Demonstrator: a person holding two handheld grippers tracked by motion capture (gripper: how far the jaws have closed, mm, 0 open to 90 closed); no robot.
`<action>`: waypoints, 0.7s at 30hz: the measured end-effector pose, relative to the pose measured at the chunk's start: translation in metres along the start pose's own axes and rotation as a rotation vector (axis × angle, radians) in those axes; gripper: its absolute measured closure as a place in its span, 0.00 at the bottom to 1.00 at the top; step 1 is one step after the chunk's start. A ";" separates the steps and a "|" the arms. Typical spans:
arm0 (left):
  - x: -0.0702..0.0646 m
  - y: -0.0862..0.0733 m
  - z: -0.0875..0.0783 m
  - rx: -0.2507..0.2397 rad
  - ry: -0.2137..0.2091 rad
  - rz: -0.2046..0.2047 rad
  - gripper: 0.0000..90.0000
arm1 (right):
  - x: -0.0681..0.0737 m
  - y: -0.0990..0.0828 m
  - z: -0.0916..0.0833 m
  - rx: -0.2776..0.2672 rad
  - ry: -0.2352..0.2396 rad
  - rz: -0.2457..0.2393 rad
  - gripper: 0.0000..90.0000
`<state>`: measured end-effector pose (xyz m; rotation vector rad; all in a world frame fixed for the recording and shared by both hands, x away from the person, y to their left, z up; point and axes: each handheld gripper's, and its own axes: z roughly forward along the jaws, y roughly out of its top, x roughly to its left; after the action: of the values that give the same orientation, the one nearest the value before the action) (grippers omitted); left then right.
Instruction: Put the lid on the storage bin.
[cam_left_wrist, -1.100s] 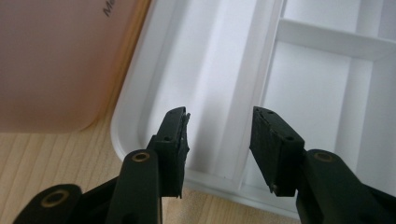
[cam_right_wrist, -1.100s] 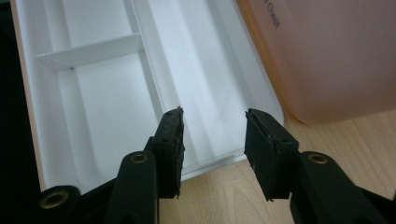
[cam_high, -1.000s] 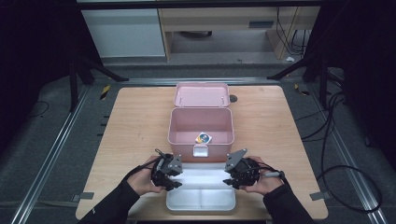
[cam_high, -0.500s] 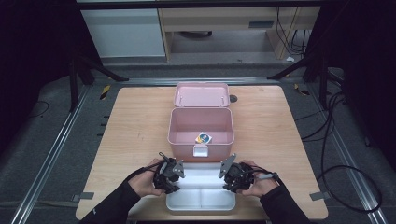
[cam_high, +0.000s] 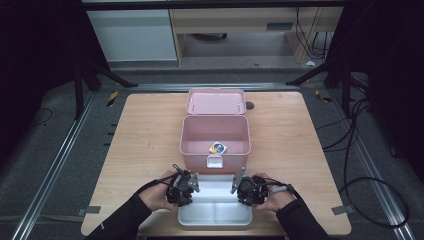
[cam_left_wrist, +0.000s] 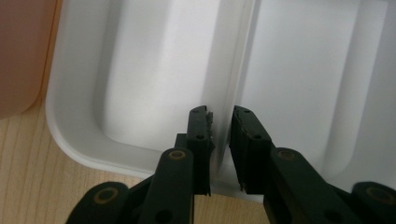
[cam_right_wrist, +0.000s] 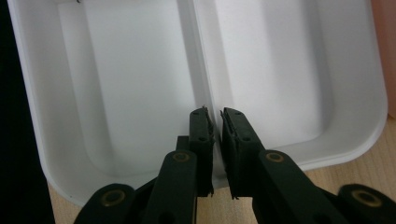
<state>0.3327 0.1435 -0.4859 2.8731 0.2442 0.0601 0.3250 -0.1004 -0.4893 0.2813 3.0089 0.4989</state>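
White plastic, a shallow tray (cam_high: 215, 214) with 2 compartments, lies at the near edge of the wooden bench (cam_high: 140, 140), just in front of the pink box (cam_high: 215, 135).

My left gripper (cam_left_wrist: 219, 135) comes in over the tray's left end. Its jaws have just been closing and now straddle the raised divider that splits the 2 compartments, 1 jaw on each side, clenched on the ridge where it meets the rim. In the high view this gripper (cam_high: 183, 187) sits at the tray's left end with my hand behind it.

My right gripper (cam_right_wrist: 215, 128) does the same at the opposite end. Its jaws have also just been closing and pinch the same divider where it meets the rim, with only a thin gap between them. From above it (cam_high: 245, 189) sits at the tray's right end.

The pink box stands open, its lid (cam_high: 216, 101) thrown back flat on the bench behind it. A small round blue and yellow item (cam_high: 218, 147) lies inside, near the front wall. A white latch (cam_high: 215, 161) hangs on the box's front.
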 end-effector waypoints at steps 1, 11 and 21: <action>-0.001 0.001 0.000 0.010 0.001 0.005 0.89 | -0.001 0.001 0.001 0.005 -0.002 -0.002 0.94; 0.000 0.006 0.000 0.061 -0.007 0.039 0.95 | -0.003 0.006 0.003 0.052 0.016 -0.019 0.95; 0.003 0.007 -0.001 0.066 -0.059 0.049 0.96 | -0.007 0.010 0.004 0.086 0.057 -0.021 0.96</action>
<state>0.3370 0.1376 -0.4831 2.9412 0.1682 -0.0237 0.3340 -0.0916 -0.4892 0.2451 3.0901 0.3828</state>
